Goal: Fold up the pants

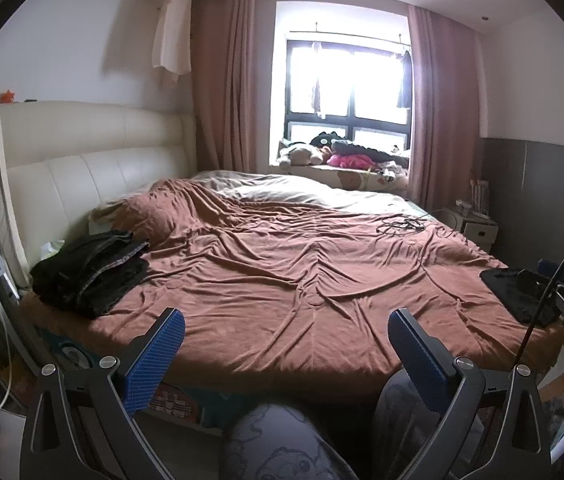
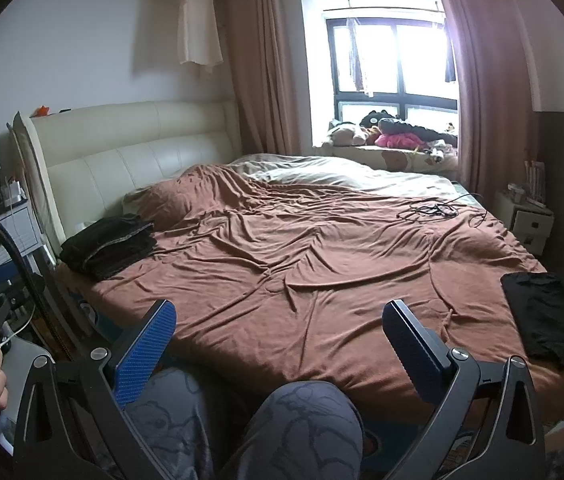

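Both tools are held above the person's knees at the near edge of the bed (image 2: 282,280), aimed across the brown cover. The left gripper (image 1: 286,336) stands wide with nothing between its blue pads, and so does the right gripper (image 2: 280,326). Dark clothes lie in two places: a stacked pile (image 1: 90,268) at about ten o'clock by the headboard, nearer the left gripper, and a single flat black piece (image 2: 544,320) at about three o'clock on the bed's right edge, nearer the right gripper, its long axis running roughly from twelve to six. The flat piece looks folded. Whether the pile is done or waiting, I cannot tell.
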Demonstrator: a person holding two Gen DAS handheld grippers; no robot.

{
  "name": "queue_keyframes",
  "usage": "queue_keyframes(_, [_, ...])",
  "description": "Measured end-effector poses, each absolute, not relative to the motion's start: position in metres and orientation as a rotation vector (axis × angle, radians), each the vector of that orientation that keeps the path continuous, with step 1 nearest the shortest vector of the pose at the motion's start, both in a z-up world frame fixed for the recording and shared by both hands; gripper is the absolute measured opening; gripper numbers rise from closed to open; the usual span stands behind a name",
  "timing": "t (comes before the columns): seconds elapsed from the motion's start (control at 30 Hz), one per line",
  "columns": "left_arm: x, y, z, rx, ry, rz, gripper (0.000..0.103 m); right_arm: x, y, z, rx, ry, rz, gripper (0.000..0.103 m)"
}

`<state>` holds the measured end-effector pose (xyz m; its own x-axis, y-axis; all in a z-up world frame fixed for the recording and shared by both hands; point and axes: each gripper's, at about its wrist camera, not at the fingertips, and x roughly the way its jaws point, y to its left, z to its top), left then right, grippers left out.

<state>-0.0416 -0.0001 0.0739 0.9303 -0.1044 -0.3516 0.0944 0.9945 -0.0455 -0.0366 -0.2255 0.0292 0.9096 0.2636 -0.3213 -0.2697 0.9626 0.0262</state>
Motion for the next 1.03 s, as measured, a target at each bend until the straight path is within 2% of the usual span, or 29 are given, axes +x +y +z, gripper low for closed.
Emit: queue_keyframes(1.03, [-0.047, -0.003, 0.075, -0.024, 0.362, -0.119, 0.102, -0.042, -0.239, 0.029, -0.002, 0.327, 0.240, 0.103])
